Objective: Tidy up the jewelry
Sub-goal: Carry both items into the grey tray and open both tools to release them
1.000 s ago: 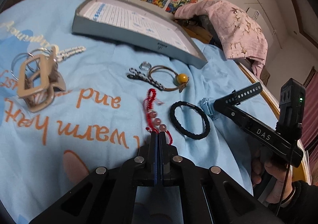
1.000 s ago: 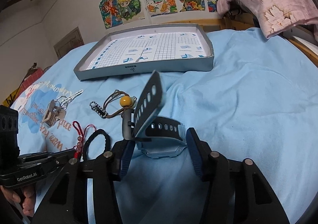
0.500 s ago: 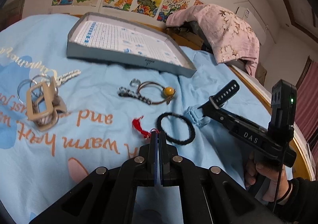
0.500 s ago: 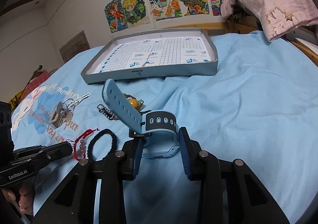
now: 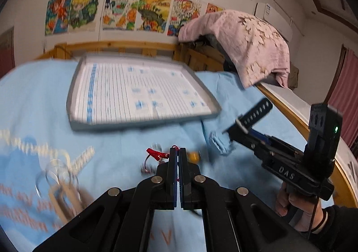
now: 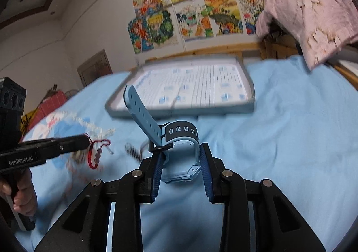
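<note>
- My left claw (image 5: 178, 151) pinches the red beaded bracelet (image 6: 95, 151), which dangles at left of frame.
- My right claw (image 6: 181, 162) clamps the blue watch (image 6: 179, 153), its strap sticking up.

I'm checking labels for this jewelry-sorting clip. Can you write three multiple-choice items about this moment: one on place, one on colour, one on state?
1. Where does the grey tray sit?
A. on the blue bedsheet, beyond both grippers
B. on the wooden headboard
C. under the pink cloth

2. What colour is the string bracelet hanging from the left gripper?
A. black
B. red
C. yellow

3. How does the right gripper stand?
A. open and empty
B. shut on a key ring
C. shut on the blue watch

Answers:
1 A: the tray rests on the bedsheet ahead of both.
2 B: red cord dangles from its tip.
3 C: the watch body sits clamped between its pads.
</note>
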Demonstrator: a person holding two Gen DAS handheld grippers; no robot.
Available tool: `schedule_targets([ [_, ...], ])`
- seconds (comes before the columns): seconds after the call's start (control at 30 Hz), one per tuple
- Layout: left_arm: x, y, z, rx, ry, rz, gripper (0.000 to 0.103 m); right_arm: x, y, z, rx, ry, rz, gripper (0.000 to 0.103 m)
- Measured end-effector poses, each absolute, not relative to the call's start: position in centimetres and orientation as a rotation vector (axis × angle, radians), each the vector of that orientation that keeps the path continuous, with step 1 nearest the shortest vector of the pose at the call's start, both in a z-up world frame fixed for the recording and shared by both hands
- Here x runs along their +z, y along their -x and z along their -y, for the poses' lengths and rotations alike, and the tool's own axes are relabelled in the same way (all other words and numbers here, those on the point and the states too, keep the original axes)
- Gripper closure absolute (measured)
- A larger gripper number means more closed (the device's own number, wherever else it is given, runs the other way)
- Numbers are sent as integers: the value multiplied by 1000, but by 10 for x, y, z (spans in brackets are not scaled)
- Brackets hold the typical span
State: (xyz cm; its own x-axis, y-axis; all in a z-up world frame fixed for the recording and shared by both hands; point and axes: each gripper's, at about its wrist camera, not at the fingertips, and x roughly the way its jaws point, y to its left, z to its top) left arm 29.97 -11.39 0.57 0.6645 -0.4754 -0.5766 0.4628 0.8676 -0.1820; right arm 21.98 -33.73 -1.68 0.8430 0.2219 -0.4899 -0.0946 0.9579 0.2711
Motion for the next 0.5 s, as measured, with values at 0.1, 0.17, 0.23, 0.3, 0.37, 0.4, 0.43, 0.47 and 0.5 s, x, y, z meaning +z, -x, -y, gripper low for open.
schedule_targets([
  [0.1, 13, -327, 118, -507, 32, -638, 101, 2, -250, 340, 172, -288, -465, 74],
  [0.17, 15, -349, 118, -482, 51, -620, 101, 8, -269, 339, 169, -319, -434, 74],
  [0.23, 14, -366, 116, -470, 70, -608, 101, 10, -291, 335, 165, -311, -424, 74],
  [0.3, 10, -389, 113, -446, 80, -608, 101, 9, -315, 330, 166, -309, -422, 74],
  [0.37, 3, -405, 111, -429, 77, -615, 101, 1, -341, 329, 178, -326, -440, 74],
  [0.4, -2, -416, 110, -425, 69, -617, 101, -2, -348, 327, 180, -318, -438, 74],
  [0.43, -5, -420, 111, -420, 63, -619, 101, -7, -356, 324, 185, -300, -449, 74],
  [0.47, -9, -426, 111, -415, 55, -626, 101, -11, -361, 322, 185, -287, -461, 74],
  [0.5, -15, -432, 112, -410, 51, -636, 101, -15, -366, 320, 185, -276, -471, 74],
])
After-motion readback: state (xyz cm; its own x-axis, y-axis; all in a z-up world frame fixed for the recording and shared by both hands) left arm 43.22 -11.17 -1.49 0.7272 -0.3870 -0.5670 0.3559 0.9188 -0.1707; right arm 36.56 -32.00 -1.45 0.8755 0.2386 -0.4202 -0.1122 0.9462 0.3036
